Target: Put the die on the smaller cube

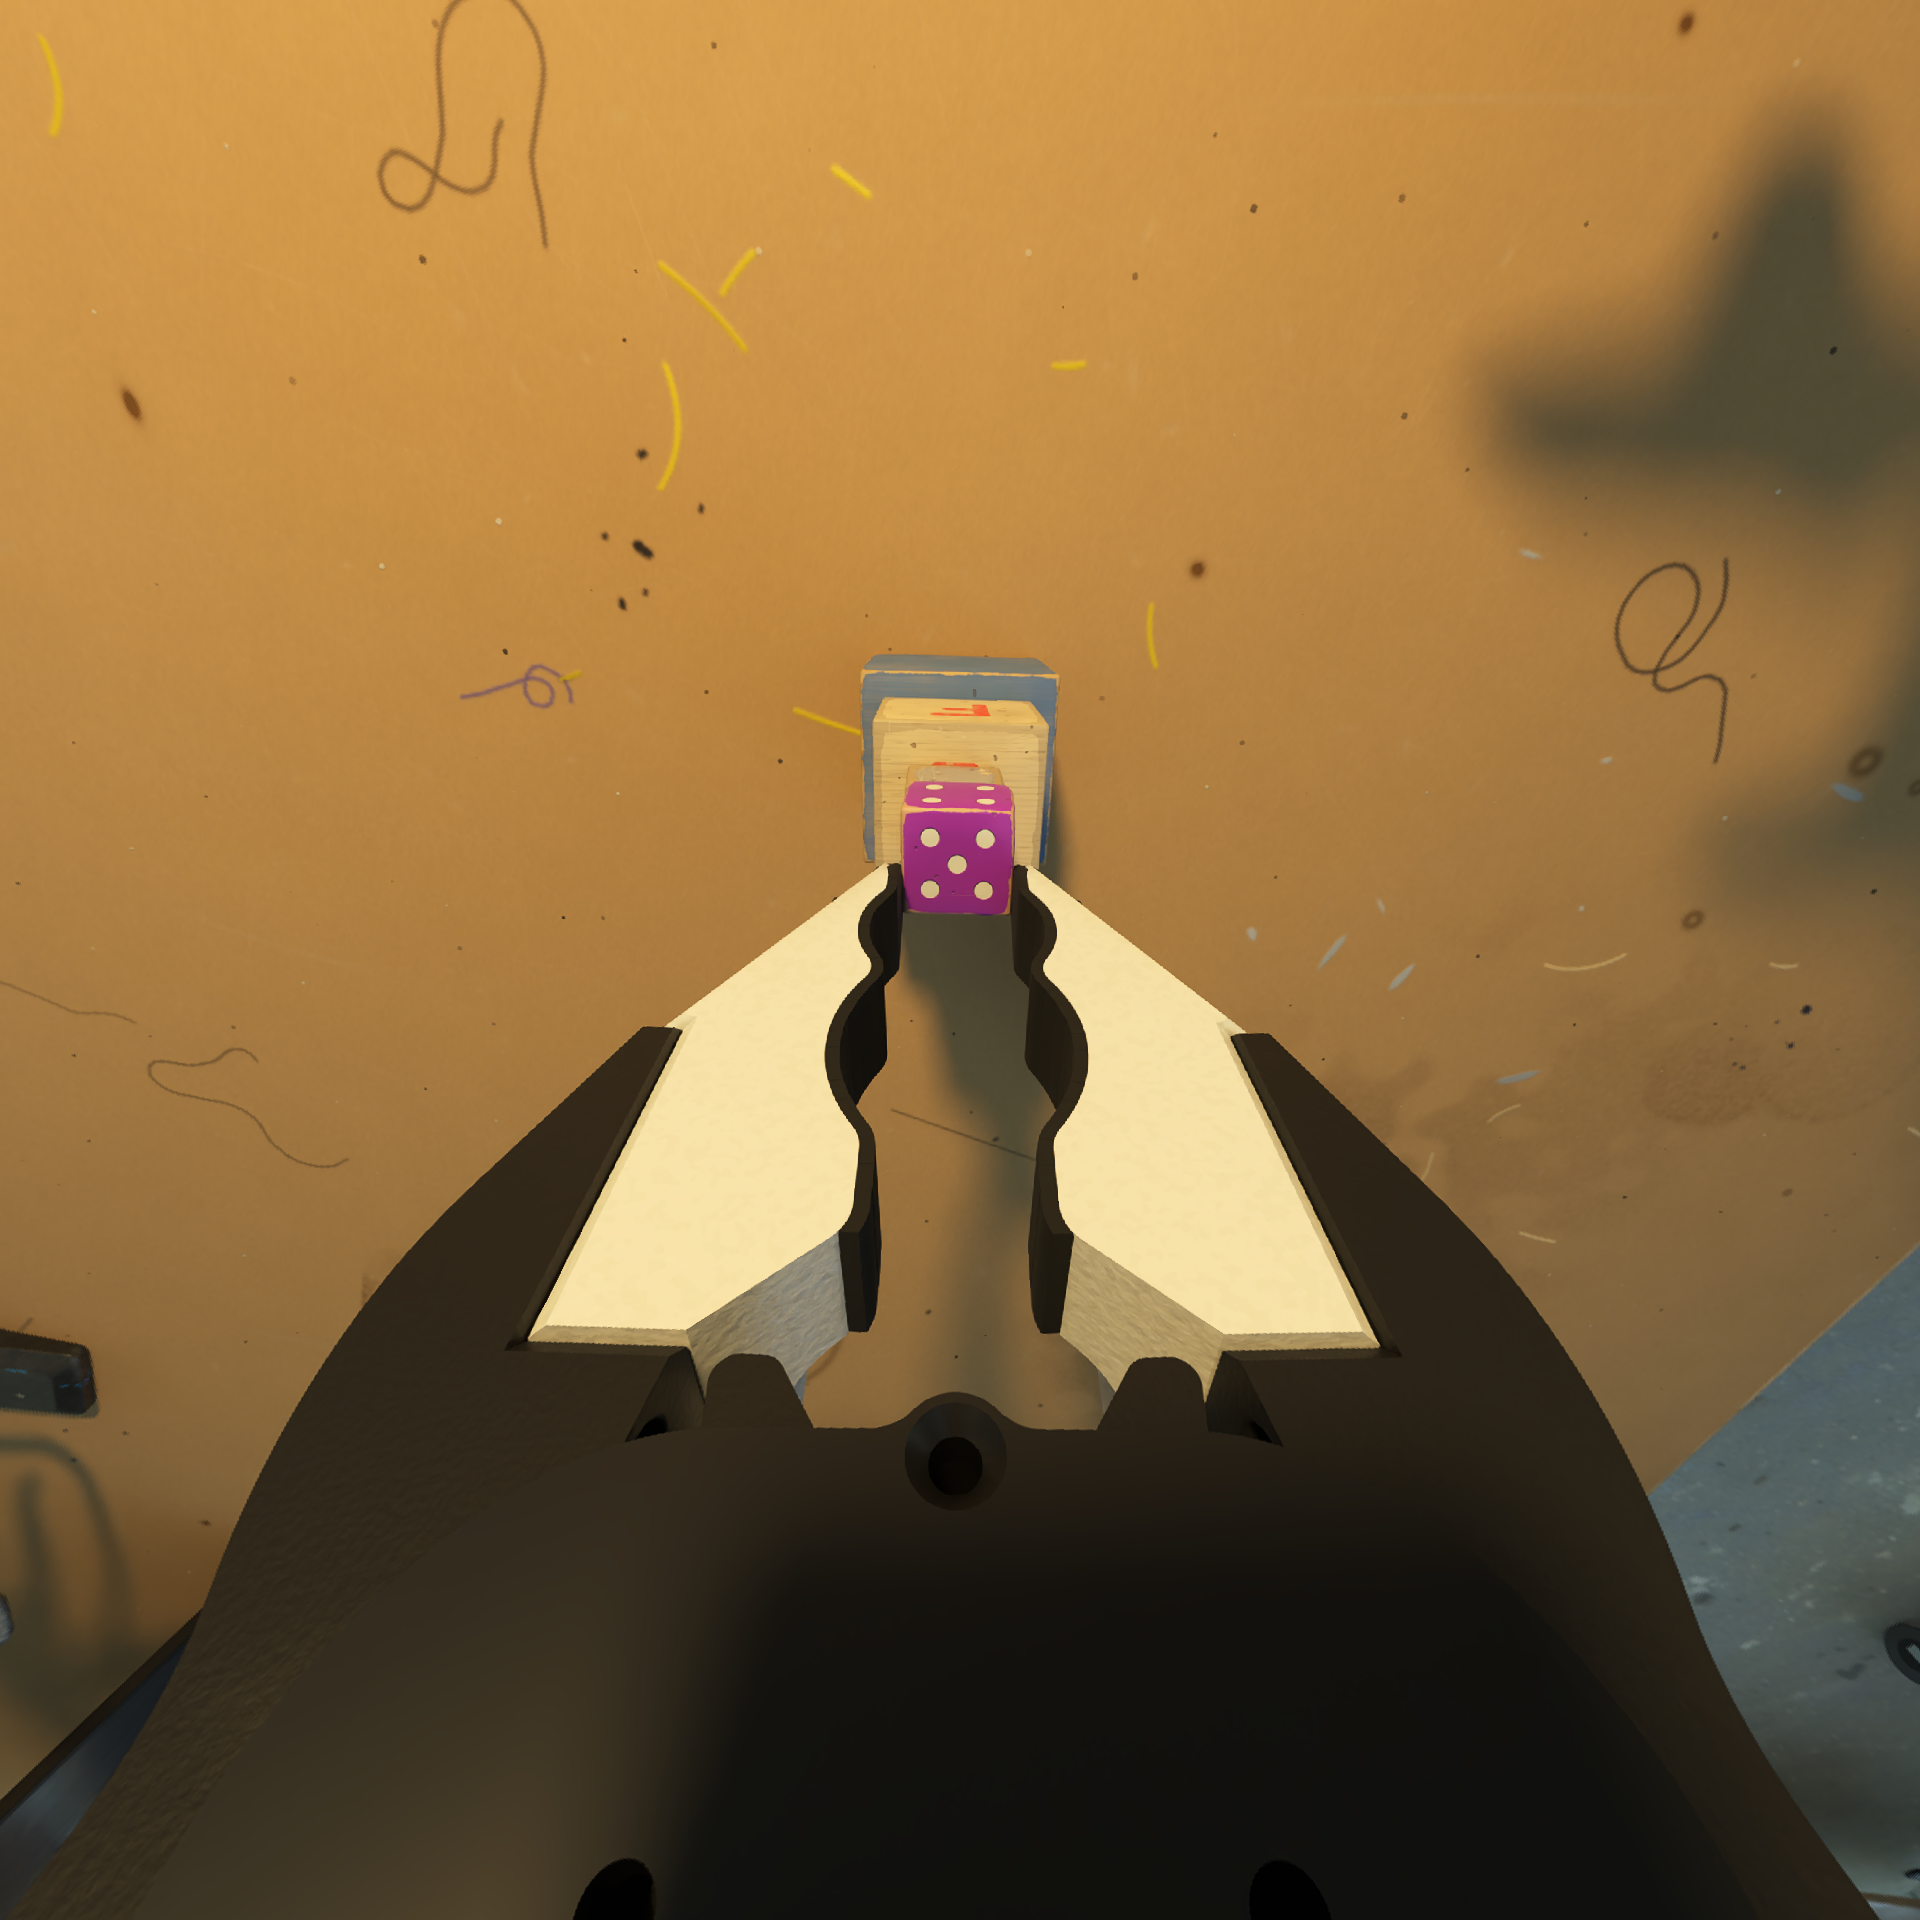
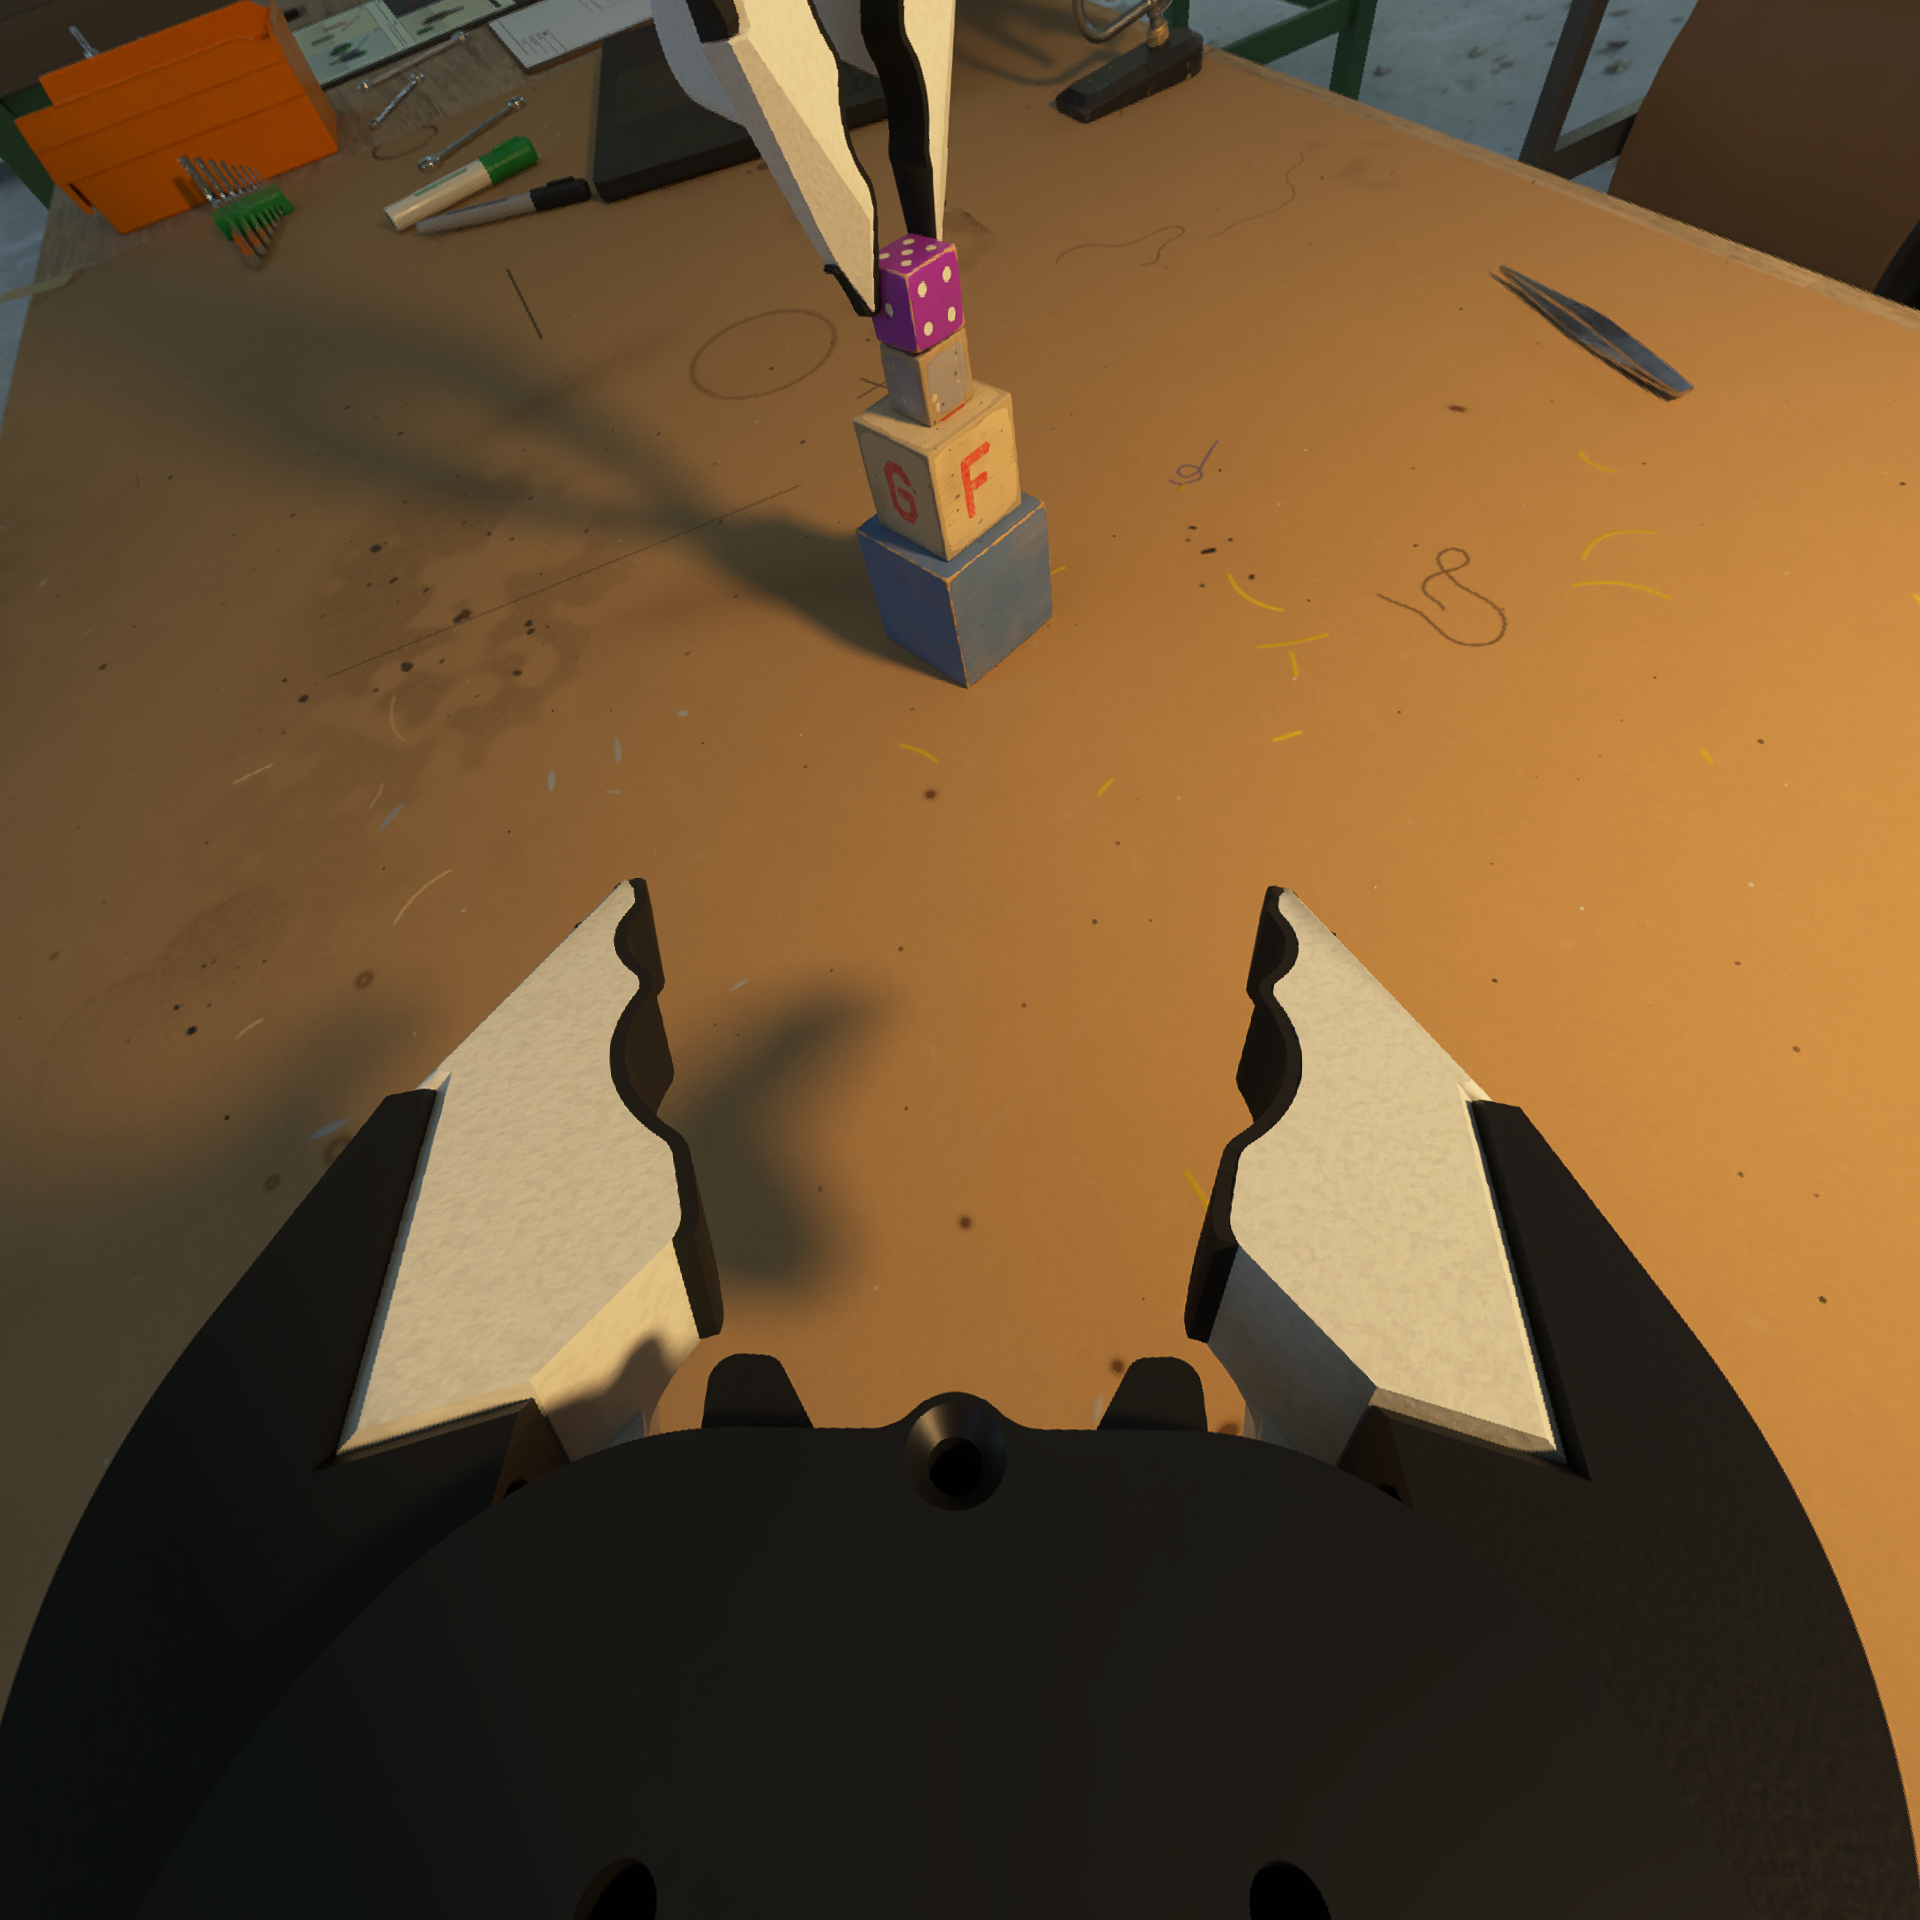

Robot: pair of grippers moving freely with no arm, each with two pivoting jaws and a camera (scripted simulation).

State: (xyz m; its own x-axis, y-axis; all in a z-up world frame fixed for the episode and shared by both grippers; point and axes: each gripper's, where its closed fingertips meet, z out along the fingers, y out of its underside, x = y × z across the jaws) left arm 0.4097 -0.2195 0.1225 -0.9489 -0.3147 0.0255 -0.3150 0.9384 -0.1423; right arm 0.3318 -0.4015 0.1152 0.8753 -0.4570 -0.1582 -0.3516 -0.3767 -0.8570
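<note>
This looks like a workshop. The big brown desk [image 2: 1351,935] is scratched, spotted and marked with pen scribbles. Near its far left corner sit an orange box [image 2: 166,104], a green holder of metal bits [image 2: 244,203], two marker pens [image 2: 468,187] and some wrenches [image 2: 468,130]. A black clamp [image 2: 1132,62] grips the far edge. A dark flat file [image 2: 1590,332] lies near the right edge.

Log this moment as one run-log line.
left tongs: shut on die | die: resting atop smaller cube, topping the stack | right tongs: open, empty, away from stack
</note>
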